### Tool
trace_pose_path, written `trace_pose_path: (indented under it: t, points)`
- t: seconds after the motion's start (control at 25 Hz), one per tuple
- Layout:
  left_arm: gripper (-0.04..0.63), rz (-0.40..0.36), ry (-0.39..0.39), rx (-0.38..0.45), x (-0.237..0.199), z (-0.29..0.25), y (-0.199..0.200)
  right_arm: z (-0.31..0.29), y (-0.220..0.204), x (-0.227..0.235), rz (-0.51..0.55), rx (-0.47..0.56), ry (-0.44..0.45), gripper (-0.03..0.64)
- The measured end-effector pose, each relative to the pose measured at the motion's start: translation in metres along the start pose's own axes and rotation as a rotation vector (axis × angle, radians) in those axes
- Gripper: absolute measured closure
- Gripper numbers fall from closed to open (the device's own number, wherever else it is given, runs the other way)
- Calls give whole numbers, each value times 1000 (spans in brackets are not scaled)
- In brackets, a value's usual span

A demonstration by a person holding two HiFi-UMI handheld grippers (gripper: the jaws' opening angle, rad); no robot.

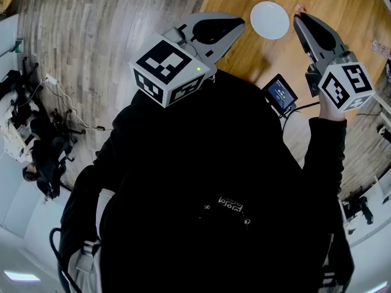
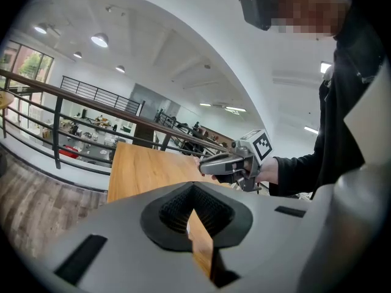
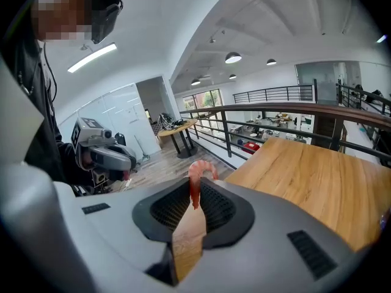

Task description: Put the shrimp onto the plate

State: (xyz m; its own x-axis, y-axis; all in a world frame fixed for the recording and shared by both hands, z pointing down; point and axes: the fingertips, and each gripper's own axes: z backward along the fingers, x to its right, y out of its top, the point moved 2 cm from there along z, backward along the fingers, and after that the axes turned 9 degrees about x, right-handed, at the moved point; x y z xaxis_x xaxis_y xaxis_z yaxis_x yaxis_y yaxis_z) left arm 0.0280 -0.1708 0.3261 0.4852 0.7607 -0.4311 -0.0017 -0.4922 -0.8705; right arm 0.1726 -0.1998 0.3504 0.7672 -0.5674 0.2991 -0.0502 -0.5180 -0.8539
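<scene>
A pink shrimp sticks up curled from the tips of my right gripper, which is shut on its tail end. In the head view the right gripper hangs in the air just right of the white round plate, with a bit of the shrimp showing at its tip. The plate lies bare on the wooden table. My left gripper is raised left of the plate, shut, with nothing in it. From the left gripper view the right gripper shows above the table.
A small device with a lit screen and a cable hangs at the person's front. Grey plank floor lies left of the table, with dark equipment on it. A dark railing runs behind the table.
</scene>
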Motion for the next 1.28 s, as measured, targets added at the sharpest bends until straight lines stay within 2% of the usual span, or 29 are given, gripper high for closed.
trace_pose_path:
  t: [0.56,0.84,1.28]
  points:
    - [597,25,28,-11,-14,20,-6,-34,-35,12,-10,-94,-1,552]
    - [597,36,35,-18,1,14,-16,-26,-62,26,-18,-133,-7,552]
    - [597,62,68,-14,-3,21,-17,-43,-96,48,-7,-231,-23,553]
